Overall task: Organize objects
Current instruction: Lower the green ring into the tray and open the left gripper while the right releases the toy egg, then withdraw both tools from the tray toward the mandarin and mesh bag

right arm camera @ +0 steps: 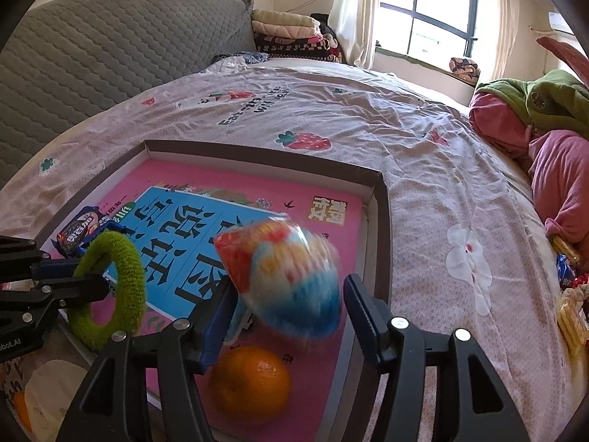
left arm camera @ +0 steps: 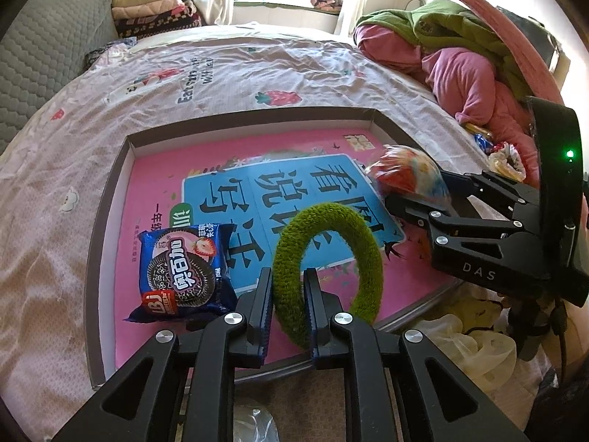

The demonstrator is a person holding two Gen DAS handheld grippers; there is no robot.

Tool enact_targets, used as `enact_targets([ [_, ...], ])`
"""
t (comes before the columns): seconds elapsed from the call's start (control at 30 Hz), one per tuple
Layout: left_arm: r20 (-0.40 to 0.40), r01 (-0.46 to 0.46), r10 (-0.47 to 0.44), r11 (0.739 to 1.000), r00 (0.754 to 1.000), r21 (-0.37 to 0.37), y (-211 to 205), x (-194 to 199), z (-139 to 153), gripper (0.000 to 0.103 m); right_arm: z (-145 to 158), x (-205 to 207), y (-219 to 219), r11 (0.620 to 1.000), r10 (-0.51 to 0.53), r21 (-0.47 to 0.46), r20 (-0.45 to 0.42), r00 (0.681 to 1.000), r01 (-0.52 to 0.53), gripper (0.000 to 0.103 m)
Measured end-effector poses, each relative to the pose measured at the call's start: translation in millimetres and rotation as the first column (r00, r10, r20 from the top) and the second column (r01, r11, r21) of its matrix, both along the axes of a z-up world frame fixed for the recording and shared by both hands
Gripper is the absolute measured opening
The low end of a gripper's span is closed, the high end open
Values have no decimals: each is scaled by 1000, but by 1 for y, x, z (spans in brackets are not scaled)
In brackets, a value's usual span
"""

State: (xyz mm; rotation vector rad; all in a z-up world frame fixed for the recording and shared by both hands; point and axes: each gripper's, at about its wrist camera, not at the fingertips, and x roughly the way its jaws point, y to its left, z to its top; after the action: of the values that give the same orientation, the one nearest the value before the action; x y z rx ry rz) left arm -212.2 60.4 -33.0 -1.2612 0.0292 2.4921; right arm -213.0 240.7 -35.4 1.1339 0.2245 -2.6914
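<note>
Inside the tray (left arm camera: pixel 110 199) sit cookies (left arm camera: pixel 184 269) and an orange (right arm camera: pixel 250 383); left gripper (left arm camera: pixel 289 307) clamps the green ring (left arm camera: pixel 327 254), right gripper (right arm camera: pixel 291 305) stands open around a blurred packet (right arm camera: pixel 279 276); snacks (right arm camera: pixel 568 294) beside the tray remain.

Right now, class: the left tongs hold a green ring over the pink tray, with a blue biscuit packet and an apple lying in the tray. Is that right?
Not quite. The fruit is an orange, not an apple; the right wrist view shows it. The left tongs do hold the green ring over the pink tray, with the blue biscuit packet in it.
</note>
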Motion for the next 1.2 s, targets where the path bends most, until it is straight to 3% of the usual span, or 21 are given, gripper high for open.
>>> enact_targets([
  [0.3, 18, -6, 5, 1000, 1000, 17, -5, -1, 0, 23, 4, 1, 2, 1000, -8, -4, -7, 1000, 8, 61],
  [0.57, 4, -21, 21, 998, 1000, 53, -10, -2, 7, 38, 15, 6, 5, 1000, -17, -22, -27, 999, 16, 62],
  [0.9, -7, -45, 46, 996, 999, 73, -18, 1, 21, 43, 27, 13, 0, 1000, -2, -26, -53, 999, 0, 62],
  [1.2, -42, -63, 67, 995, 997, 75, -24, 8, 40, 60, 42, 21, -7, 999, 13, -35, -82, 997, -16, 62],
])
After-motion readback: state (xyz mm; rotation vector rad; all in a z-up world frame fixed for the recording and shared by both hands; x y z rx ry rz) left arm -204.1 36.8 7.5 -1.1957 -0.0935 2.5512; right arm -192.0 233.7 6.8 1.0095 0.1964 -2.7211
